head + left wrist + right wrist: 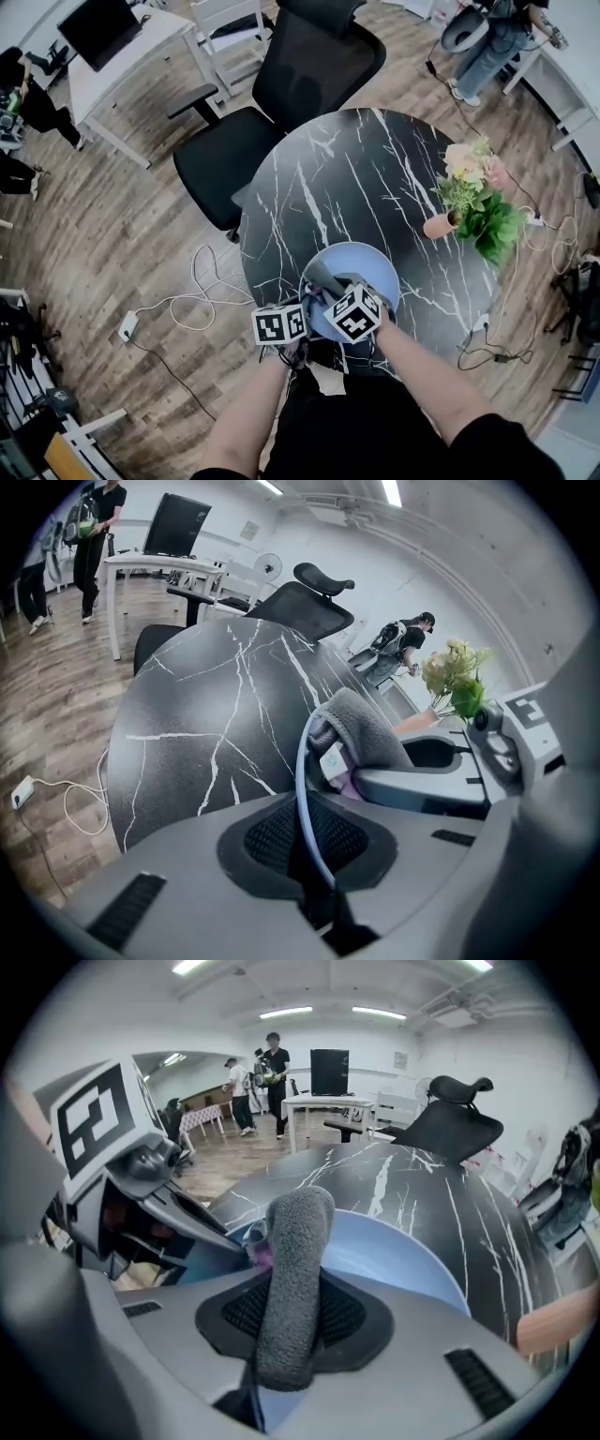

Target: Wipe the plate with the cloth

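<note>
Grey fleece rolled into a thick sausage: the cloth is clamped between the jaws of the right gripper, over the near left part of the pale blue plate. The right gripper view shows the roll's long axis running along the jaws. Its rounded free end points away from the gripper, out over the plate's hollow. From the head view the cloth is only a short dark stub angled up and to the left.

The left gripper view gives what the other two do not: the left gripper is pinched on the plate's thin rim, which passes edge-on between its pads.

The plate sits at the near edge of the black marble table. A flower pot stands well apart on the right.
</note>
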